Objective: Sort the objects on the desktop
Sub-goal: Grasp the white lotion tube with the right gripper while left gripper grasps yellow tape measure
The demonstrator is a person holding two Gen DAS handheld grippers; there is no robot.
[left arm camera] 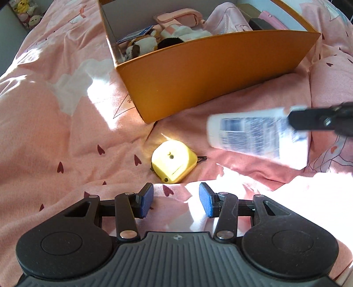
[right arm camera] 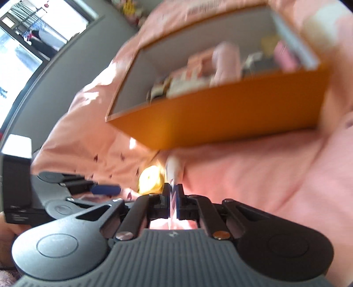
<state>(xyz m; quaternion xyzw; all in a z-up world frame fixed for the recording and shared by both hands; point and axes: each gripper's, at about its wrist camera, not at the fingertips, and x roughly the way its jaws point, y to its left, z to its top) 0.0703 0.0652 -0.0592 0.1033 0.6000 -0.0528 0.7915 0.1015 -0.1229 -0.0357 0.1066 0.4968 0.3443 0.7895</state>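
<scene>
The right gripper [right arm camera: 173, 194] is clamped on the flat crimped end of a white tube [left arm camera: 258, 136], which hangs in the air in front of the box [left arm camera: 211, 72], off its near right corner and clear of the bedspread [left arm camera: 66, 132]; motion blur smears the tube in both views. The left gripper [left arm camera: 176, 199] has its jaws apart with nothing between them and hovers over the bedspread just short of the yellow tape measure [left arm camera: 174, 162], which lies in front of the box's near left corner. Inside the box sit several things already sorted: a plush toy [left arm camera: 143, 44], a pink case [left arm camera: 176, 17] and a few more that cannot be made out. Judging from this, the sorting is well advanced. The tube looks on its way to the box, and the tape measure is the only loose thing left in sight, likely the left gripper's next pick.
</scene>
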